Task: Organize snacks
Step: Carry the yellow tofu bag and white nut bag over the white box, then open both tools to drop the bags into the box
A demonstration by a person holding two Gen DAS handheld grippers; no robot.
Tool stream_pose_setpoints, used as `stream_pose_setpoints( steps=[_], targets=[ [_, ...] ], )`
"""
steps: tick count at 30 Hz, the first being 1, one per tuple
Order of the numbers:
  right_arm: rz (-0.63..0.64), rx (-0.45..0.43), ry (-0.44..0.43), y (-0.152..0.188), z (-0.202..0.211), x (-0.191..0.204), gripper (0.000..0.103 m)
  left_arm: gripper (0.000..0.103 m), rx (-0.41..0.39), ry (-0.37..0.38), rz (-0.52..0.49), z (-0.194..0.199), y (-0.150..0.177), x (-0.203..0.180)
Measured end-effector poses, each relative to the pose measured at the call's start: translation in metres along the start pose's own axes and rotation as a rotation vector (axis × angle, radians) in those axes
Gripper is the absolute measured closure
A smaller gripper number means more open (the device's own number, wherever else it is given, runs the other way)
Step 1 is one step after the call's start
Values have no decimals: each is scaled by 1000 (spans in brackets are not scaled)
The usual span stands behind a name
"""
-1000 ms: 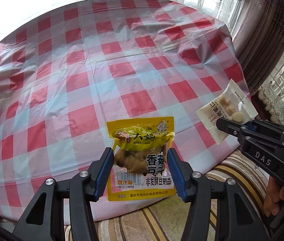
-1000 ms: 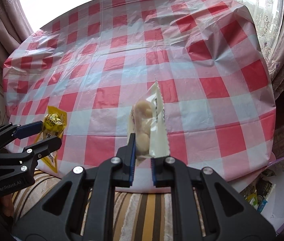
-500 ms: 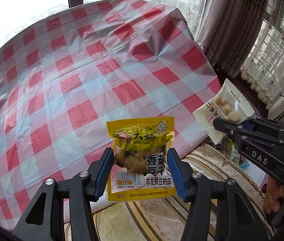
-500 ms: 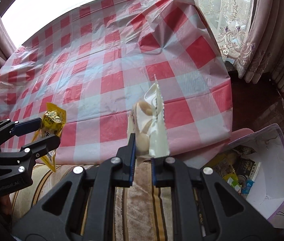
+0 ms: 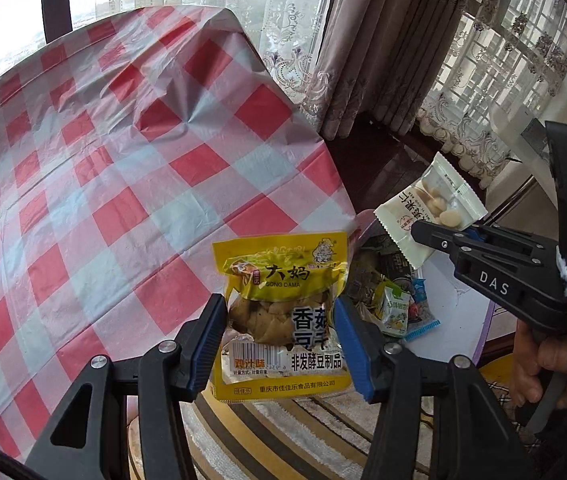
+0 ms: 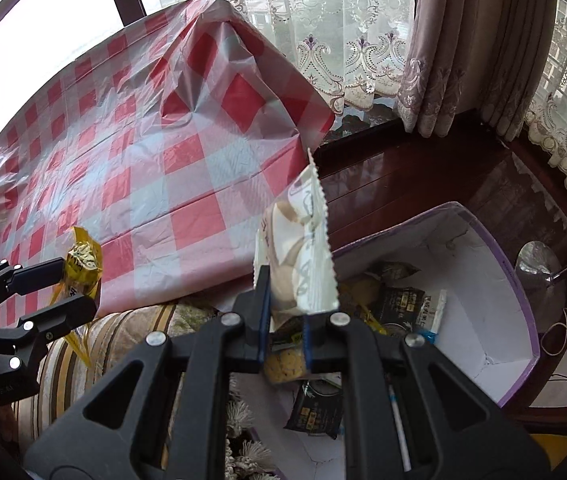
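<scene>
left claw [image 5: 279,344] clamped across a yellow packet [image 5: 281,312], held clear of the striped cushion [image 5: 267,432]. right claw [image 6: 285,330] pinched tight on a white packet [image 6: 303,248], above the white box [image 6: 495,248] holding other snacks [image 6: 399,300]. checked tabletop [image 5: 123,160] beyond, curtains [image 6: 435,40] behind.

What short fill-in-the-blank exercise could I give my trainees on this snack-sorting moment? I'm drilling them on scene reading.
1. The left claw is shut on a ____ snack packet.
2. The right claw grips a white packet by its ____ end.
3. The box holding other snacks has a ____ outer rim.
4. The tablecloth is checked in white and ____.

Missing words: yellow; lower; purple; red
</scene>
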State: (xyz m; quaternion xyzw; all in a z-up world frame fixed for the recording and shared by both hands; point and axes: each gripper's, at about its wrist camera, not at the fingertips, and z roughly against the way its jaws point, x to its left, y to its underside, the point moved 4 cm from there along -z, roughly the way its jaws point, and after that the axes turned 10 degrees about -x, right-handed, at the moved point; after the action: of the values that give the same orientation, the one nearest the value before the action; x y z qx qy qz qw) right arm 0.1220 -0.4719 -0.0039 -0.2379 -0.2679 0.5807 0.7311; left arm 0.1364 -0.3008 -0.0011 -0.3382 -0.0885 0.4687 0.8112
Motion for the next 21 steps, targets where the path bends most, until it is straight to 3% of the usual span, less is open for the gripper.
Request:
stream_pose_setpoints(
  steps=[10,17,20,21],
  targets=[
    [-81,4,87,6,5,-58,87,47,69,101,-57,-30,-1,-56],
    [-108,4,149,7,12,-78,83,41,98,190,-35,-42,-4,-82],
    [-118,7,160,8,15,-81,72,32,100,190,-39,-42,-2,-87],
    [-118,6,163,8,16,-81,65,31,102,188,-36,-42,-2,-86]
  ],
)
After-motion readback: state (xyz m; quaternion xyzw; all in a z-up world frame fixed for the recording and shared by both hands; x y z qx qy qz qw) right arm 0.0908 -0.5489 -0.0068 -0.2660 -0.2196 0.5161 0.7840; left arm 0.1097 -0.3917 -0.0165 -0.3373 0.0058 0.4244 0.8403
